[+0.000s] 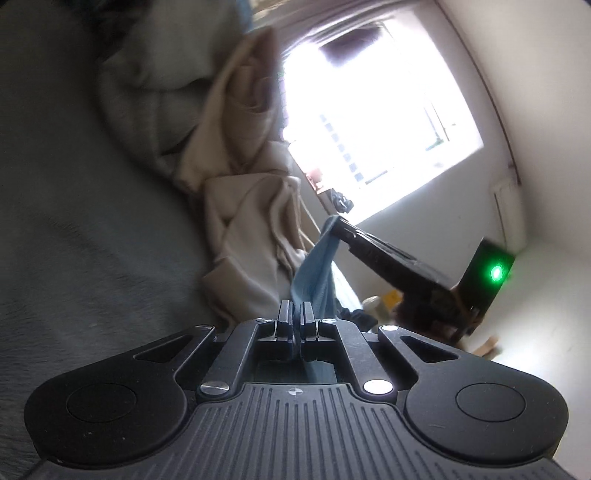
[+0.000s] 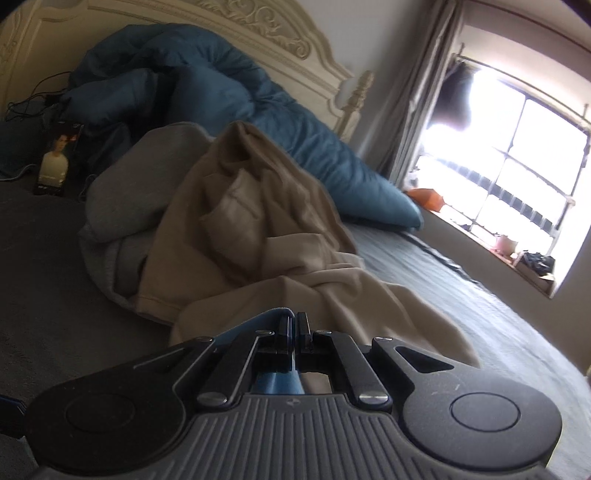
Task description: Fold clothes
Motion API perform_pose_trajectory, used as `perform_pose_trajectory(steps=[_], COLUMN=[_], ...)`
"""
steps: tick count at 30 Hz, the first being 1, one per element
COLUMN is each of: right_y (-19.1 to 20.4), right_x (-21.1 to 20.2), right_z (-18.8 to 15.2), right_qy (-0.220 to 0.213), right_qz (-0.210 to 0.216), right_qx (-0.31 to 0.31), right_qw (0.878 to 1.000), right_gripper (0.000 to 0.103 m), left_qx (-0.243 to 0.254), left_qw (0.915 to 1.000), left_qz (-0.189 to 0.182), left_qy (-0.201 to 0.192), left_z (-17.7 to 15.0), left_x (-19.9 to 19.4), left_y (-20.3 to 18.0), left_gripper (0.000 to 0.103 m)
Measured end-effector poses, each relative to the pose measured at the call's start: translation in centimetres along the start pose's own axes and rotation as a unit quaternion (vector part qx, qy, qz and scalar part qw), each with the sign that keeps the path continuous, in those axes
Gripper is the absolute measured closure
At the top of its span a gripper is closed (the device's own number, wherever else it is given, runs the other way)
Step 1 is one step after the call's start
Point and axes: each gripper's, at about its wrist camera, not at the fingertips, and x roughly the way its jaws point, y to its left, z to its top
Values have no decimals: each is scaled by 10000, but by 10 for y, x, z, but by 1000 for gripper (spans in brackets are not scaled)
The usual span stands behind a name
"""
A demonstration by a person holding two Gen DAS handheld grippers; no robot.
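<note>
A: Nearest the lens, the left tongs [image 1: 295, 314] are clenched on a blue cloth [image 1: 314, 269], its fabric pinched between the two black fingers.

B: And the other end of it?

A: The blue cloth runs up and to the right, raised clear of the bed, to the right tongs [image 1: 338, 225], which grip its far corner. In the right wrist view, the right tongs [image 2: 295, 325] are closed with blue fabric showing between and below the fingers, so both pairs grasp the same piece.

B: What lies beyond?

A: Just past the tongs, a rumpled beige garment [image 2: 258, 229] lies heaped on the bed [image 2: 461, 295]. To its left, touching it, is a grey garment [image 2: 147, 173]. Farther off, a dark blue duvet [image 2: 207, 92] is bunched against the carved cream headboard [image 2: 280, 33].

B: Anything else?

A: At the far left, a phone [image 2: 55, 162] stands upright with a lit screen, dark cables behind it. On the right, a bright window [image 2: 517, 166] with a grey curtain [image 2: 417, 103] beside it.
</note>
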Motion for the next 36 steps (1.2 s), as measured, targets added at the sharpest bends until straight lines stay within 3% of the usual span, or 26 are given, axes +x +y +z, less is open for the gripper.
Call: perform_pose_trajectory(steps=[7, 10, 14, 17, 19, 20, 21, 27, 29, 33, 36], right_y=[19, 26, 31, 30, 23, 17, 12, -32, -57, -108, -146], right_x=[32, 43, 65, 78, 79, 78, 75, 39, 10, -73, -135], right_z=[-14, -21, -26, -26, -20, -16, -13, 9, 14, 13, 11], right_qy=[190, 269, 774, 1119, 1229, 1269, 1259, 1171, 956, 679, 469], right_qz=[499, 691, 1001, 1109, 1159, 1222, 1305, 1468, 1350, 908, 575], right_qx=[-4, -70, -21, 104, 322, 496, 665, 1388, 1752, 2090, 2339], right_qw=[9986, 9972, 9920, 9875, 9851, 9831, 9812, 9724, 9705, 9713, 9694], right_gripper=[102, 101, 99, 83, 66, 47, 37, 32, 32, 34, 40], left_qx=[-122, -86, -184, -178, -123, -93, -23, 388, 471, 874, 1093], left_qw=[9995, 9991, 9973, 9959, 9963, 9965, 9968, 9971, 9970, 9946, 9935], left_qz=[-137, 38, 409, 624, 565, 536, 508, 528, 535, 549, 307], left_qy=[263, 406, 578, 637, 641, 640, 616, 385, 291, 62, -12], left_z=[1, 0, 0, -1, -1, -1, -1, -6, -5, -10, -17], left_x=[-1, -3, -8, -13, -16, -17, -19, -27, -25, -28, -19], left_y=[7, 11, 25, 31, 31, 31, 30, 20, 19, 4, -13], left_gripper=[102, 102, 103, 103, 103, 103, 103, 95, 84, 82, 81])
